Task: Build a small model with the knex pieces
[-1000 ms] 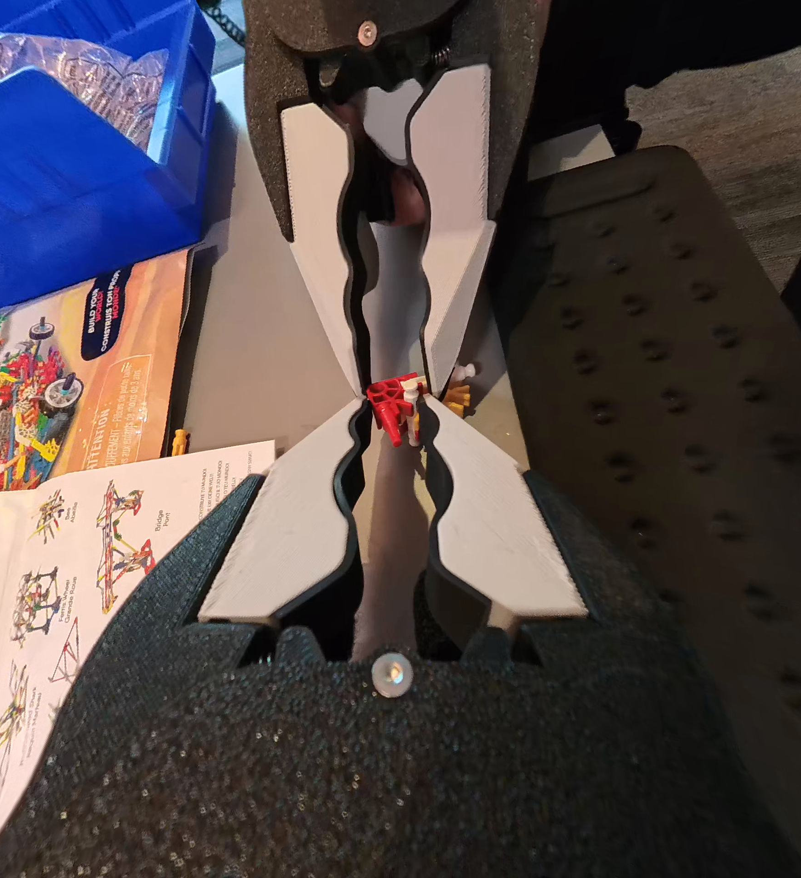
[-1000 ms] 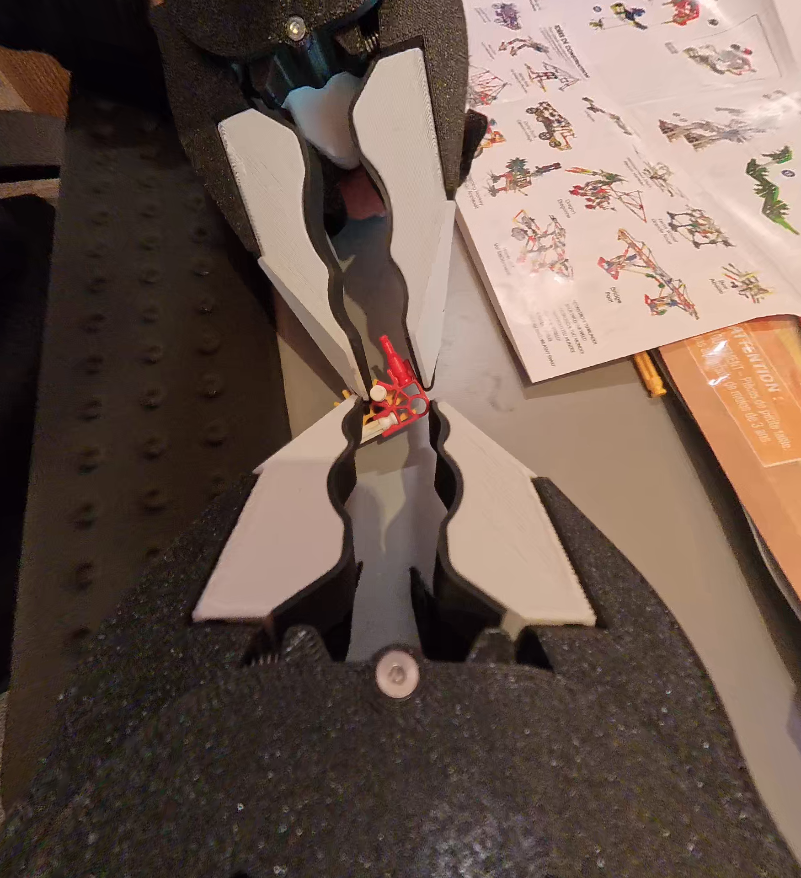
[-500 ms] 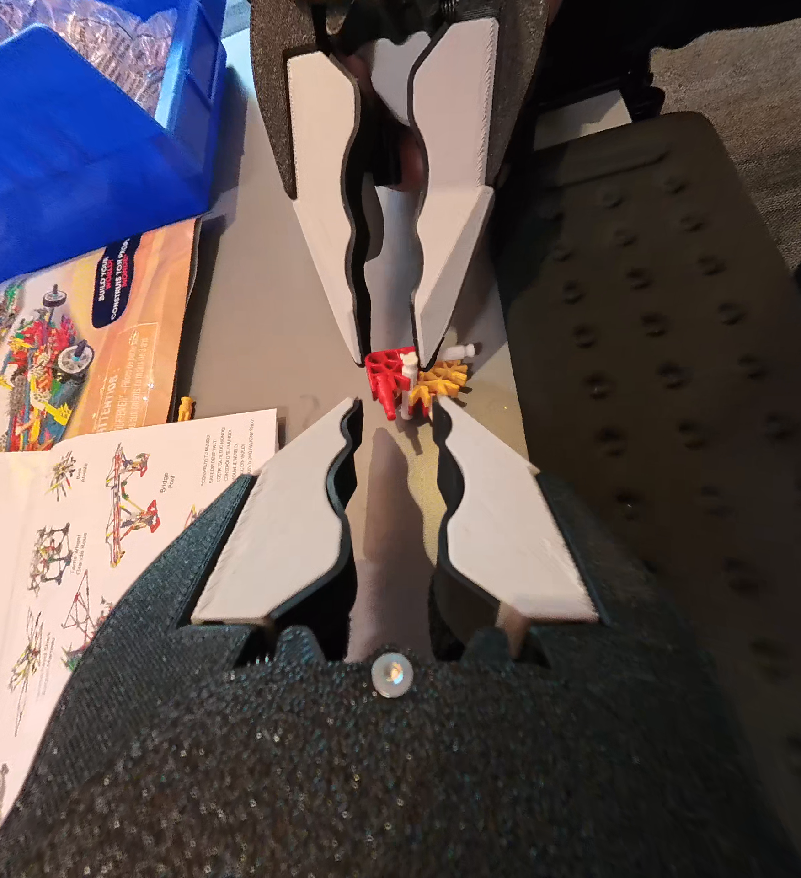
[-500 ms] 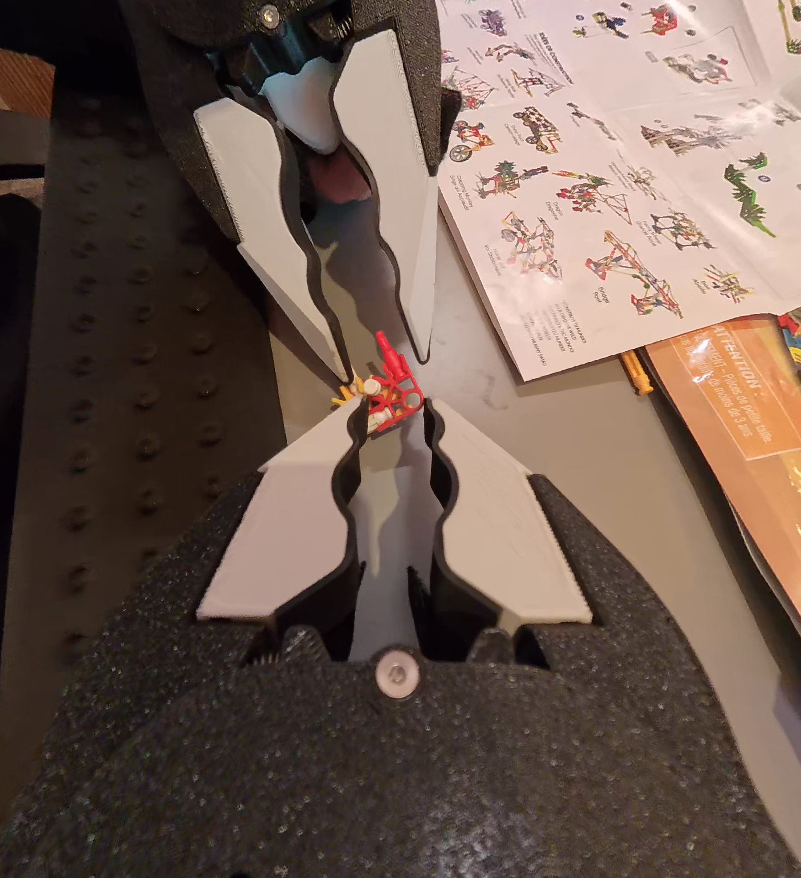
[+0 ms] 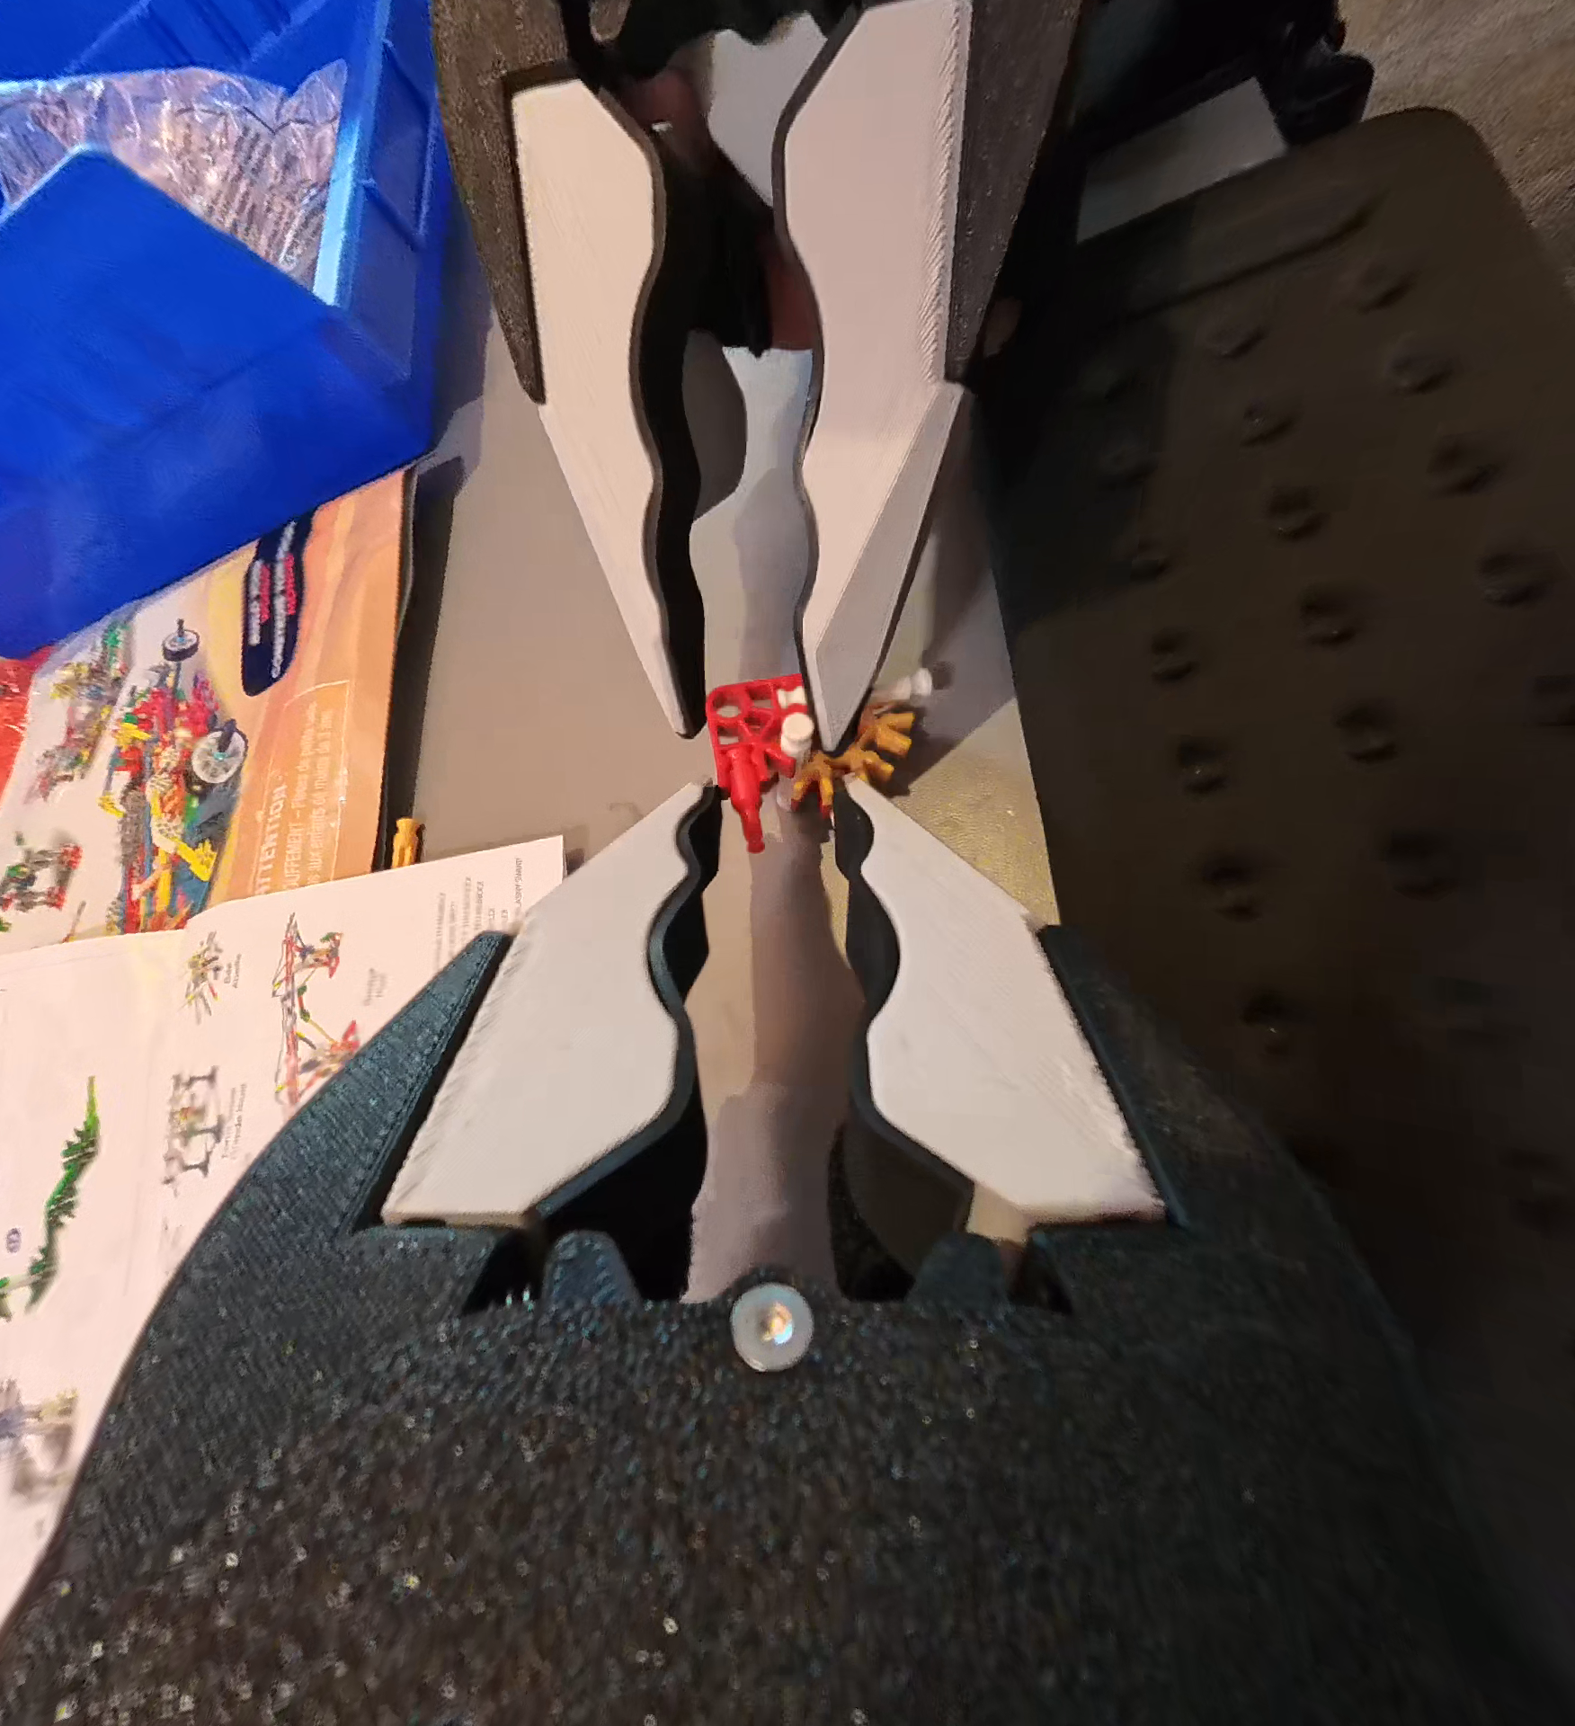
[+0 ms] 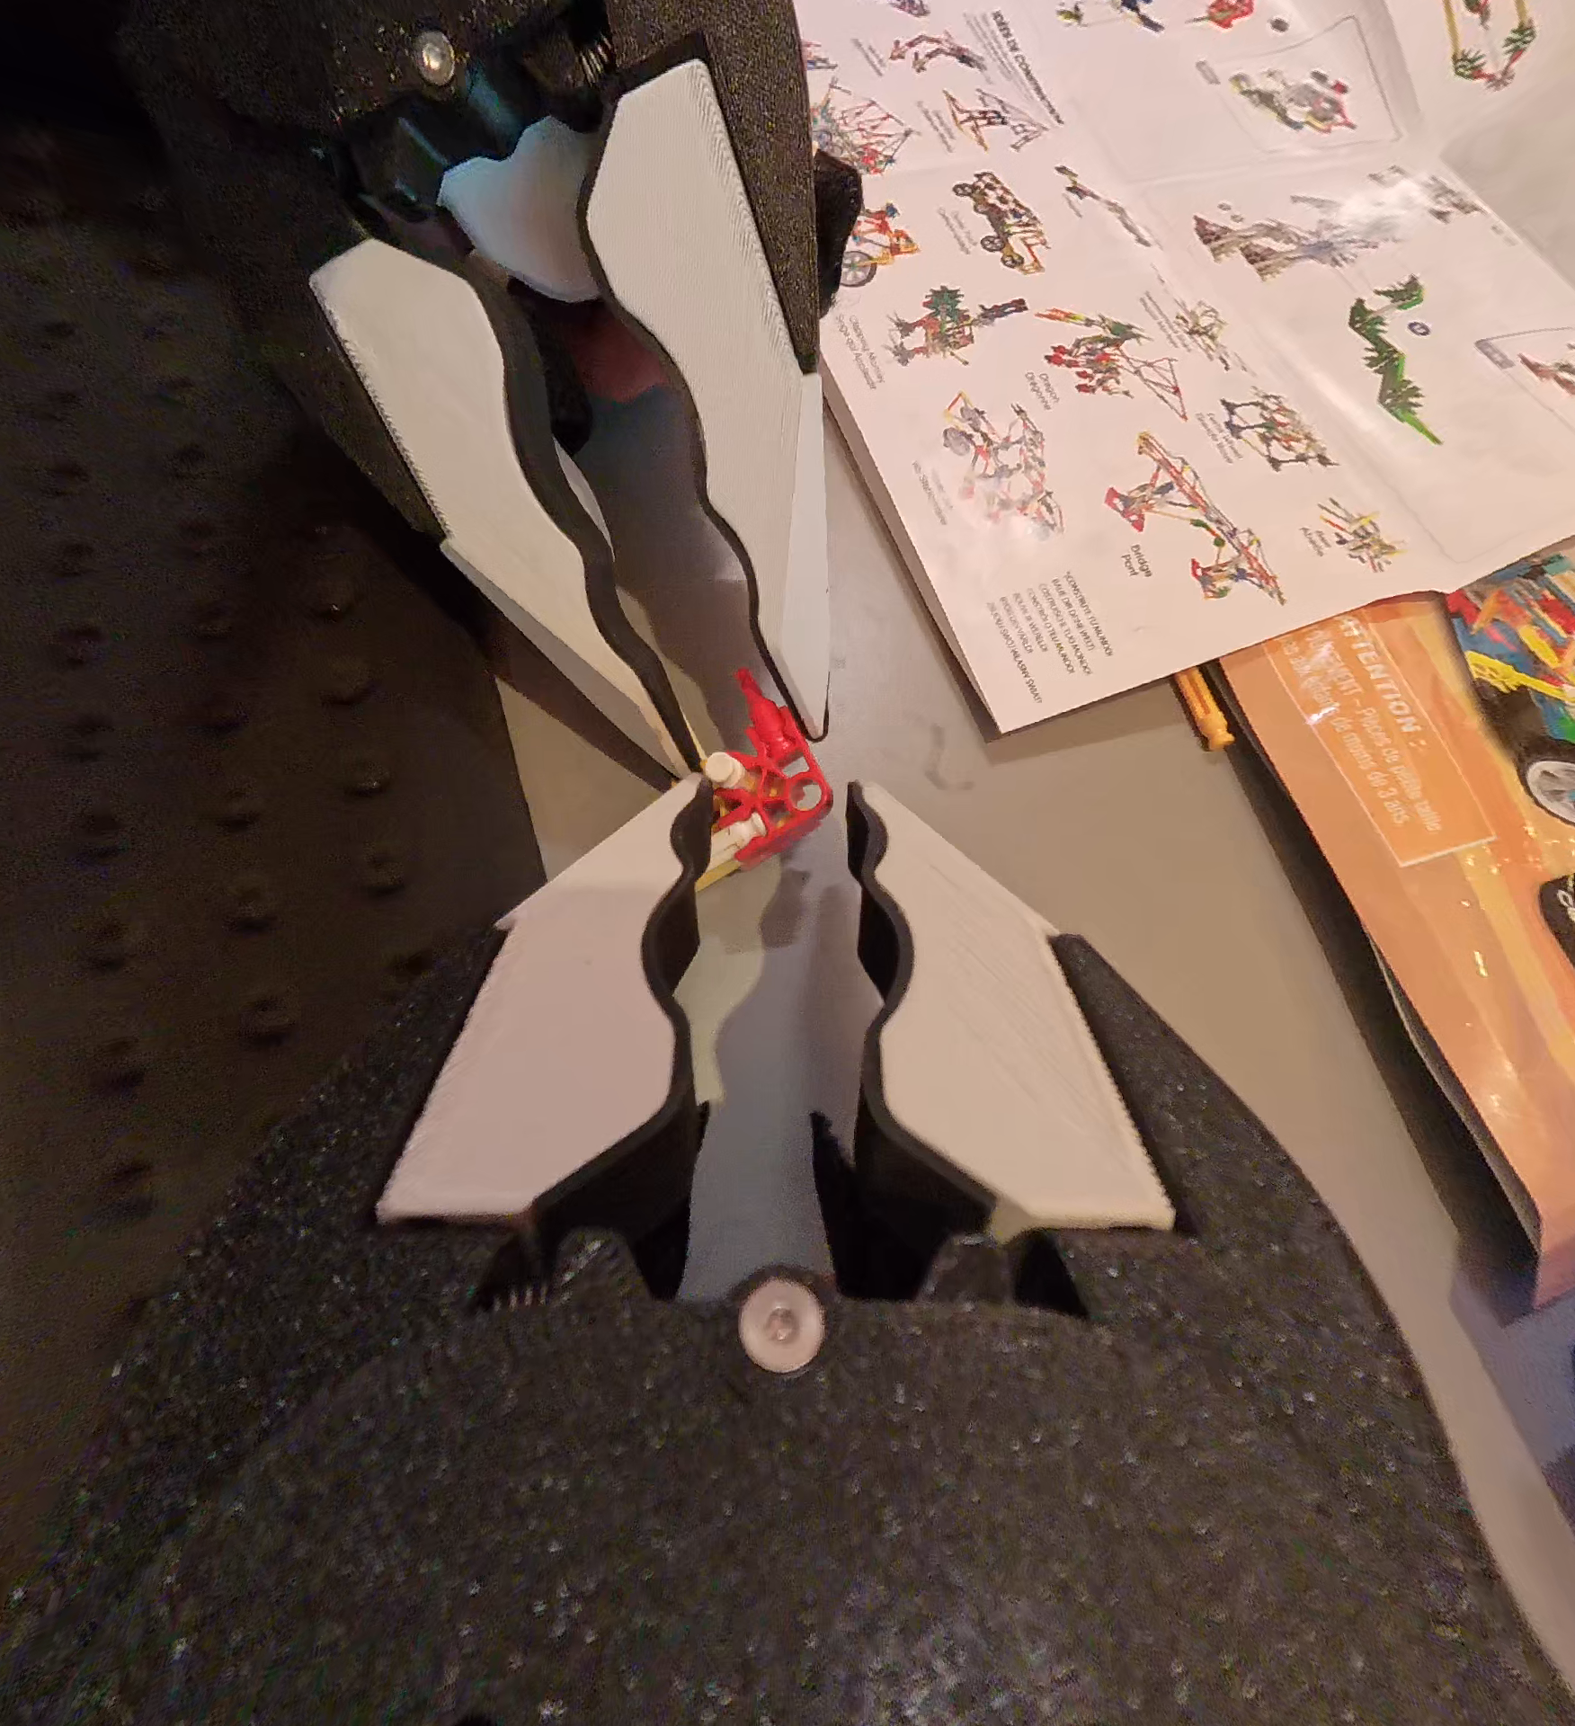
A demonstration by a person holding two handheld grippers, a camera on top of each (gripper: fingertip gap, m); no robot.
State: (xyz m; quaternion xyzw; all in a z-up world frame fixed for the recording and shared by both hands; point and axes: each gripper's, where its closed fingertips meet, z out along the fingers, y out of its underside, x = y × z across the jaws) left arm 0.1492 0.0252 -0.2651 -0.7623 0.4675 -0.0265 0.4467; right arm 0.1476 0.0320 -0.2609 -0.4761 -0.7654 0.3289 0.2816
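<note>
A small toy assembly (image 5: pixel 765 738) of a red connector, a white rod and a yellow connector lies on the grey table (image 5: pixel 532 654) near its edge. My left gripper (image 5: pixel 774 801) is open just short of it. Only the red stub pokes between its tips. My right gripper (image 6: pixel 776 794) faces it from the other side, open, with its jaws straddling the red connector (image 6: pixel 779 789). Its left fingertip (image 6: pixel 686 813) touches the assembly and a narrow gap shows on the other side. Each gripper also shows at the top of the other's view, the left in the right wrist view (image 6: pixel 751 738) and the right in the left wrist view (image 5: pixel 760 738).
A blue bin (image 5: pixel 111 374) holding a plastic bag stands at the back left. An orange toy box (image 5: pixel 298 747) and an open instruction sheet (image 5: pixel 205 1027) lie beside the grippers, with a loose yellow piece (image 5: pixel 405 838) between them. A black dimpled surface (image 5: pixel 1325 841) borders the table edge. My left and right fingertips are right by each other. From the right gripper's tips to the loose yellow piece (image 5: pixel 405 838) is close to 10 cm. My right wrist view (image 6: pixel 1216 726) looks at it from another angle.
My left gripper has drawn back: the assembly was between its tips a second ago and now sits just beyond them. My right gripper's jaws stand slightly wider than half a second ago.
</note>
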